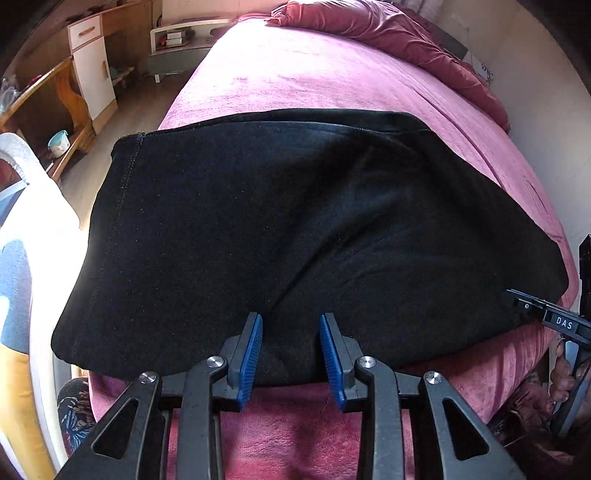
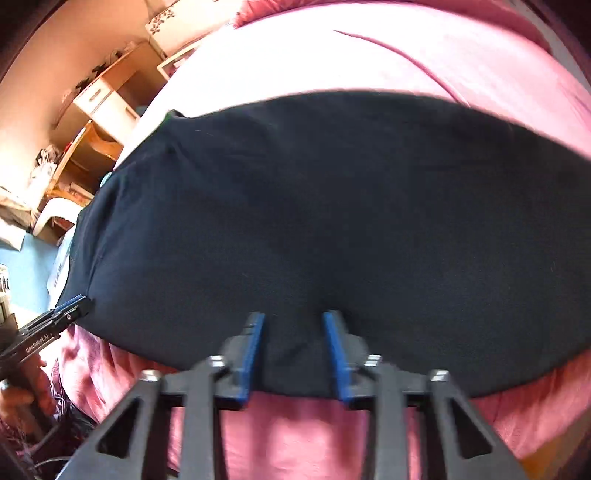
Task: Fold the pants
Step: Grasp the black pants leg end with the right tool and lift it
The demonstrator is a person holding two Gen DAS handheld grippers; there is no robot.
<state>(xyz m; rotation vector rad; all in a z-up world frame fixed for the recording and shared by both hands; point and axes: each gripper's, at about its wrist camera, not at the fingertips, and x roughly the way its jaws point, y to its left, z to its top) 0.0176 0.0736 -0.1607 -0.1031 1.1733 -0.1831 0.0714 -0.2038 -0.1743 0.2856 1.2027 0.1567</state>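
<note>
Black pants (image 1: 295, 229) lie folded into a broad flat panel across the near part of a bed covered with a pink blanket (image 1: 295, 70). Both grippers point at the near edge of the cloth. On the left gripper (image 1: 291, 321) the blue fingers (image 1: 251, 354) stand apart, reaching over that edge with nothing clamped. The right gripper (image 2: 294, 319) is likewise spread, its fingers (image 2: 337, 358) apart above the edge, though that view is blurred. A crumpled red quilt (image 1: 388, 33) lies at the far right. A wooden desk (image 1: 70, 88) stands far left.
</note>
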